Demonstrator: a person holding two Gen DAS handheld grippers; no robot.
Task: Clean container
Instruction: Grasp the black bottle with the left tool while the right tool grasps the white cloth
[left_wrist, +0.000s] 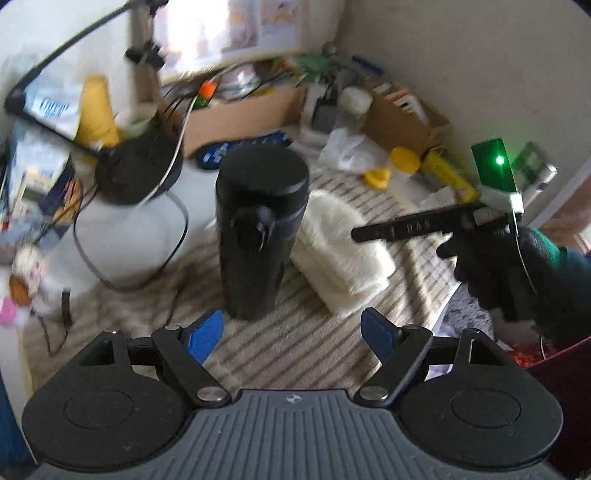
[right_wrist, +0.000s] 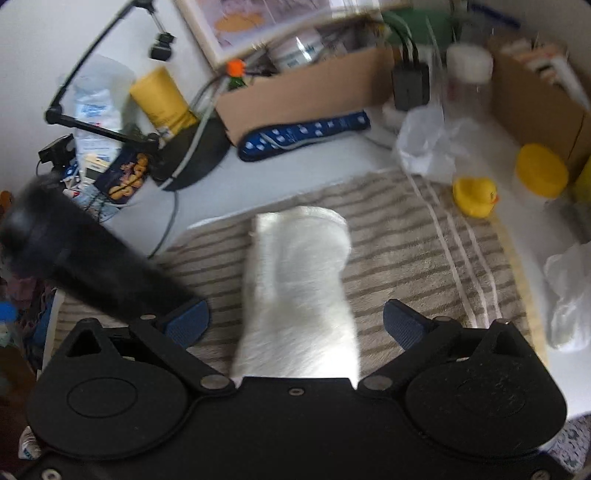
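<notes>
A tall black lidded container (left_wrist: 258, 229) stands upright on a striped towel (left_wrist: 303, 347), just ahead of my open, empty left gripper (left_wrist: 291, 336). A folded white cloth (left_wrist: 343, 251) lies right of the container. In the right wrist view the cloth (right_wrist: 299, 288) lies between the blue pads of my open right gripper (right_wrist: 295, 325), reaching under its body; the jaws stand wide apart and do not touch it. The container (right_wrist: 85, 266) shows blurred at the left there. The right gripper's body (left_wrist: 443, 225) shows at the right of the left wrist view.
A yellow rubber duck (right_wrist: 474, 195), a yellow lid (right_wrist: 541, 170) and white plastic bags (right_wrist: 424, 147) lie right of the towel. Cardboard boxes (right_wrist: 306, 92), a blue power strip (right_wrist: 303, 134), a lamp base (left_wrist: 136, 170) and cables crowd the back.
</notes>
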